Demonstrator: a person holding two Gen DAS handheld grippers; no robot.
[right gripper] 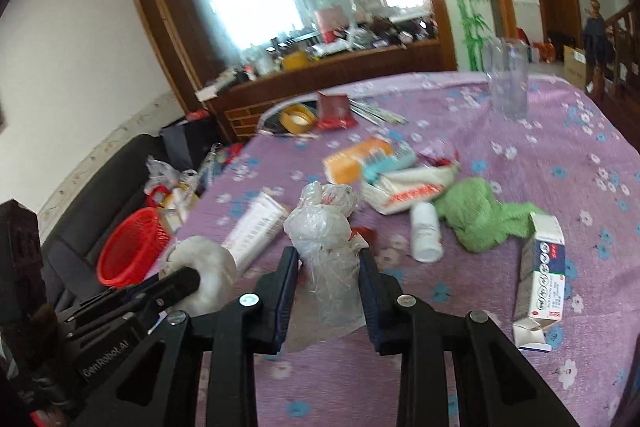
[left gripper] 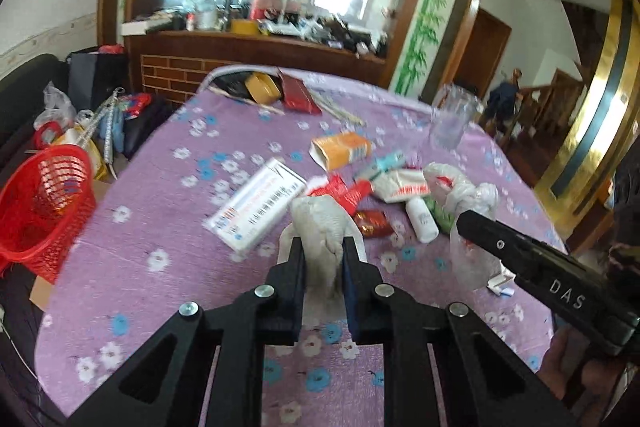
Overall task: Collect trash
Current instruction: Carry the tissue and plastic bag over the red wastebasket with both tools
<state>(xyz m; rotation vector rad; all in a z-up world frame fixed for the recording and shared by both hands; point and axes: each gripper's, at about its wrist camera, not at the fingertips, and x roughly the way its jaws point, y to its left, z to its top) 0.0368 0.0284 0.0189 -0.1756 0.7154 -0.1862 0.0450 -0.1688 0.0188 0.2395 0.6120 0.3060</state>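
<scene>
My left gripper (left gripper: 322, 247) is shut on a crumpled white tissue wad (left gripper: 318, 223), held above the purple floral tablecloth (left gripper: 168, 227); the wad also shows in the right wrist view (right gripper: 208, 267). My right gripper (right gripper: 329, 259) is shut on a crumpled clear plastic bag (right gripper: 326, 247), which also shows in the left wrist view (left gripper: 468, 259). A red mesh basket (left gripper: 44, 203) stands left of the table, below its edge; it also shows in the right wrist view (right gripper: 132, 251). Trash lies mid-table: a white box (left gripper: 260, 203), an orange carton (left gripper: 340, 149), wrappers (left gripper: 400, 187).
A clear glass (right gripper: 507, 83) stands upright at the far side. A white bottle (right gripper: 426, 231), green cloth (right gripper: 476, 215) and opened carton (right gripper: 540, 275) lie to the right. Tape roll (right gripper: 297, 119) and a red packet (right gripper: 334, 111) lie at the far edge. Bags clutter the floor at left.
</scene>
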